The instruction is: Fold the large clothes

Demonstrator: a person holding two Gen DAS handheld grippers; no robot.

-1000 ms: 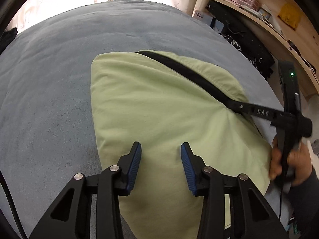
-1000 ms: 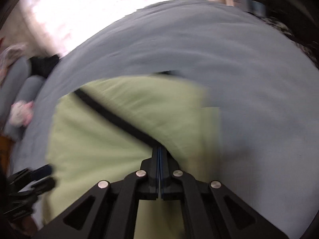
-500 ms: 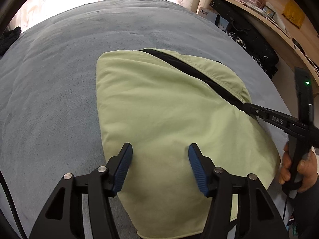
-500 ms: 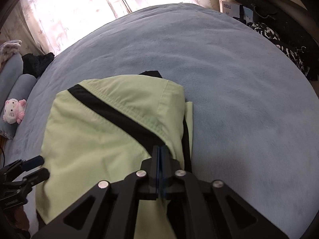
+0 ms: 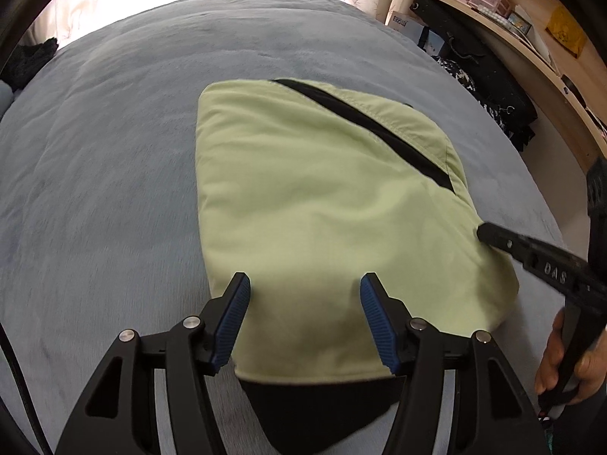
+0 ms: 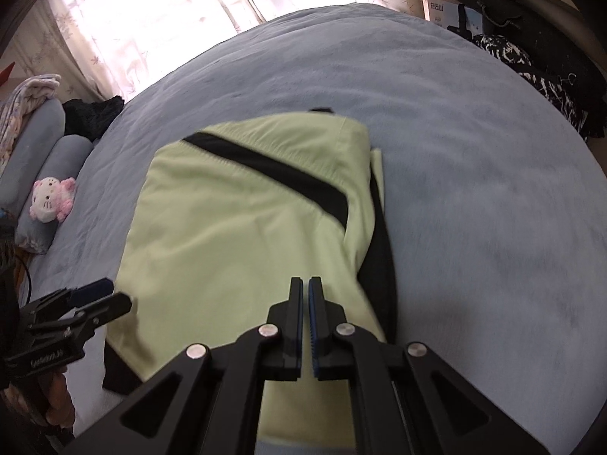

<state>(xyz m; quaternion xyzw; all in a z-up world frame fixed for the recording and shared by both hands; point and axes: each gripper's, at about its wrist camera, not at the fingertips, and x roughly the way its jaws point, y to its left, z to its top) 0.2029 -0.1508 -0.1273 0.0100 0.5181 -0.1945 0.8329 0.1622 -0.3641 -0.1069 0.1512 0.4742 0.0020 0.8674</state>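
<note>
Garment [image 5: 322, 197] light green, black stripe, folded flat mid grey bed [image 5: 95, 189] | wide bare cover on far, left, right sides; shelves [image 5: 531, 49] off right | left gripper [image 5: 305, 295] just opened, spread above near edge, empty | right gripper [image 6: 305, 305] pressed together, empty, over right edge

Home bedroom, grey-blue bed [image 6: 436, 87], curtained window [image 6: 151, 11], plush toy [image 6: 49, 199], cluttered shelf [image 5: 504, 22]

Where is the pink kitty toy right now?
The pink kitty toy shows only in the right wrist view, far left, leaning on a grey pillow at the bed's edge, well left of the folded green garment.
</note>
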